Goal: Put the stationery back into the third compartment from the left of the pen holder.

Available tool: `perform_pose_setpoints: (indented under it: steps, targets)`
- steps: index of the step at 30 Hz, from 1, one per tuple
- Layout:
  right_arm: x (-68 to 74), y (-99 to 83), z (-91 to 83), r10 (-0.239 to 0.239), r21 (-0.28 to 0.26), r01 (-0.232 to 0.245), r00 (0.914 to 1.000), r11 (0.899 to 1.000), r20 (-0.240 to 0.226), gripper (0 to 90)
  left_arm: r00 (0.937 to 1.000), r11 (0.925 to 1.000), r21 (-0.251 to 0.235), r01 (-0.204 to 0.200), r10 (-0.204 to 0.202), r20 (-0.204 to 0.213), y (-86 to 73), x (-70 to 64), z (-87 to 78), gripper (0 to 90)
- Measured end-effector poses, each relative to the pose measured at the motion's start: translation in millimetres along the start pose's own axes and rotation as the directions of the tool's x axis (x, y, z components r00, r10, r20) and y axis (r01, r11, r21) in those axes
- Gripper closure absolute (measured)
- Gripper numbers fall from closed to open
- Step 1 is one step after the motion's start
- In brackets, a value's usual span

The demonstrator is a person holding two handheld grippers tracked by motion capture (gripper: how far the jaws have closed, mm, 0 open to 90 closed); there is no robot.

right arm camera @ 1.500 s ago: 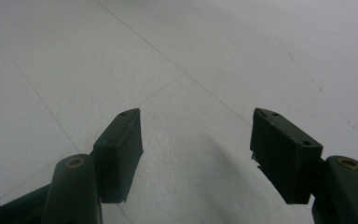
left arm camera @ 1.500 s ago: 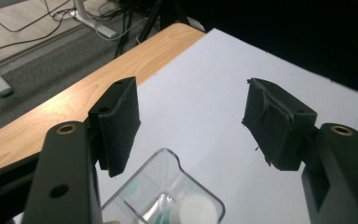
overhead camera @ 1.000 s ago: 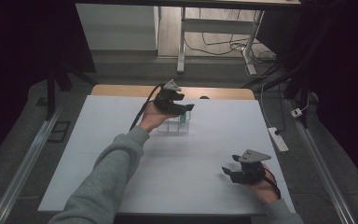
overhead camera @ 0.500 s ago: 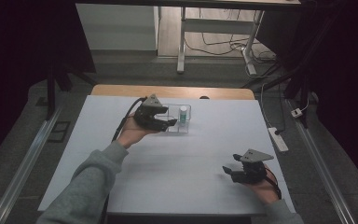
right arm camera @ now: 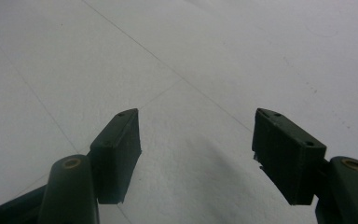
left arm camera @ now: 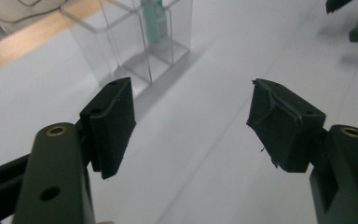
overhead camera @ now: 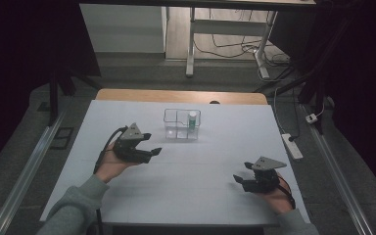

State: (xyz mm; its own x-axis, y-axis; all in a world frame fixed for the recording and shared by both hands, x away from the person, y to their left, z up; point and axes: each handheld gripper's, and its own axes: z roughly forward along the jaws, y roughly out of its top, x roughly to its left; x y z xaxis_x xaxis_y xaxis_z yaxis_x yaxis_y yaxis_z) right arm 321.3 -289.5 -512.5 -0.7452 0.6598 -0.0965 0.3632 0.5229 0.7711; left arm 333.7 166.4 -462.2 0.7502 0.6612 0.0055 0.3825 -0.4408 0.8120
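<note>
White surface [overhead camera: 186, 186] fills the centre of the high view. Clear divided container [overhead camera: 181, 124] stands upper centre; a small green-and-white bottle [overhead camera: 192, 120] stands upright in its rear right compartment. Left gripper [overhead camera: 149, 153] at left of centre, below and left of the container, jaws spread, holding nothing. Right gripper [overhead camera: 240, 181] at lower right, well apart from the container, jaws spread and empty above bare surface.
</note>
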Motion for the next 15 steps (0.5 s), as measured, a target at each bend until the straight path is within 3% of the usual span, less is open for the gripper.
perform_pose_setpoints:
  steps: [8,13,15]
  targets:
    - [-1.6,-0.1,-0.6,0.007,-0.014,-0.007,1.0000,1.000,-0.002,31.6,0.9970,0.9975,-0.008,0.070,-0.070,-0.032,-39.8,1.0,-23.9,30.5]
    - [-1.2,0.1,-1.4,0.009,-0.022,-0.009,1.0000,1.000,0.002,31.6,0.9936,0.9960,0.008,0.088,-0.088,-0.071,-61.6,1.6,-34.1,29.4]
    - [-1.2,0.1,-1.6,0.009,-0.023,-0.009,1.0000,1.000,0.003,31.6,0.9929,0.9948,0.003,0.102,-0.102,-0.061,-67.8,1.5,-37.5,29.8]
